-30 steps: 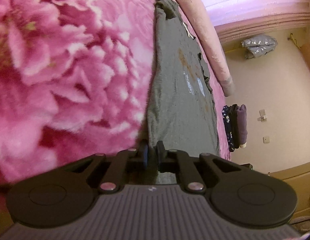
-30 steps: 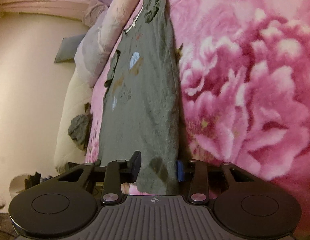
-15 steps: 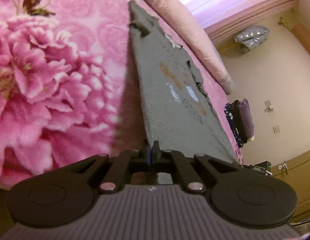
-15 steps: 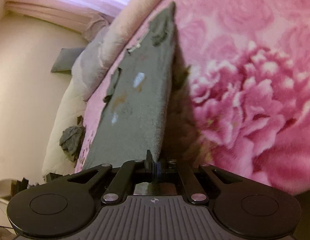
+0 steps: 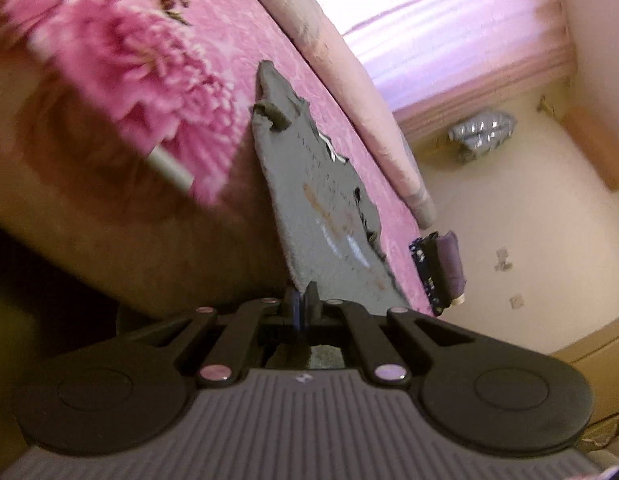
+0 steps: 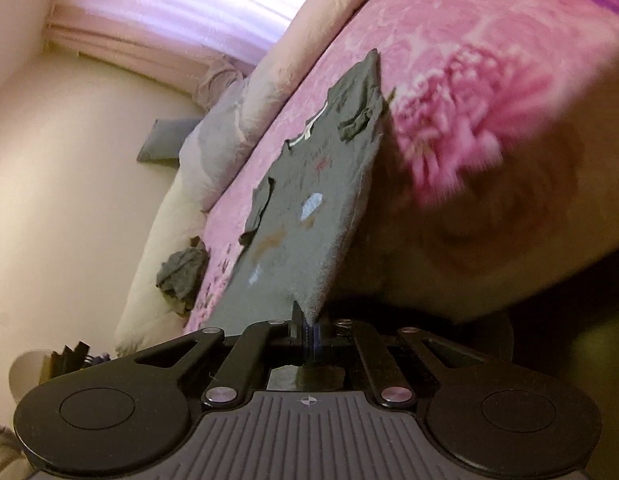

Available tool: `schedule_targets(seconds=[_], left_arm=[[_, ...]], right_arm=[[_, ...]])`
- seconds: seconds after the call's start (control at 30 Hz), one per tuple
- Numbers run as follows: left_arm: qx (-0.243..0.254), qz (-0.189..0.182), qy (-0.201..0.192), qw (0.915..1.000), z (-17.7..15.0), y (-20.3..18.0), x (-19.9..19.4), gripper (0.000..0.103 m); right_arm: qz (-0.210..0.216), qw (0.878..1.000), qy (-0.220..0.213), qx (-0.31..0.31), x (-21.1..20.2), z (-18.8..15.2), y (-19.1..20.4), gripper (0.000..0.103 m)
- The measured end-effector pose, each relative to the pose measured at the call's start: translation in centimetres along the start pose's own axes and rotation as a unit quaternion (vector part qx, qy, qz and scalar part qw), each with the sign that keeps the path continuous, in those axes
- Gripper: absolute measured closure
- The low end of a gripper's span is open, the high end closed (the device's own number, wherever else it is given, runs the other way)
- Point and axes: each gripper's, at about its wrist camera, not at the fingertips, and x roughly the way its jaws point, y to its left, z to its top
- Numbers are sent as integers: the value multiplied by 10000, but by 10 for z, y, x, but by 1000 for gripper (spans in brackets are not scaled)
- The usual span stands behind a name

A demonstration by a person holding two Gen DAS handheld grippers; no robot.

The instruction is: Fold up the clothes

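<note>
Stretching away from both, the shirt runs lengthwise up the bed; left hand-held gripper and right hand-held gripper each pinch a near hem corner.

Grey printed T-shirt on pink flowered bedspread.
</note>
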Motion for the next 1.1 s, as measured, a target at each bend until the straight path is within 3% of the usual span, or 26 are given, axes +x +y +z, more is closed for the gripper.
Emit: schedule_targets(seconds=[0.13, 0.27, 0.4, 0.6, 0.7, 0.77, 0.93, 1.0, 1.1], left_arm=[[-21, -68, -61, 10000, 17, -6, 4, 103], [-12, -164, -97, 9998, 51, -15, 23, 103], [28, -244, -36, 9997, 119, -28, 73, 103], [-69, 15, 109, 9999, 221, -25, 174, 103], [-385, 251, 136, 9989, 263, -7, 228, 103], [-791, 367, 172, 9960, 281, 14, 259, 103], [-1425, 634, 269, 9874, 310, 54, 320, 102], [-1800, 455, 240, 9823, 314, 65, 328, 97], [-1858, 281, 38, 9822, 316, 67, 327, 90]], right_arm=[[-22, 10000, 51, -10, -7, -10, 7, 102], [60, 9997, 20, -244, 3, 25, 16, 102], [94, 9990, 28, -439, 34, 94, 24, 102], [-129, 9994, 132, -283, 119, 215, 10, 102], [-337, 9992, 212, 62, 167, 268, -11, 102], [-473, 9967, 227, 617, 199, 296, -37, 102], [-535, 9825, 56, 1782, 251, 335, -95, 102], [-457, 9679, 5, 2473, 258, 338, -119, 80], [60, 9534, -294, 3003, 252, 336, -138, 63]])
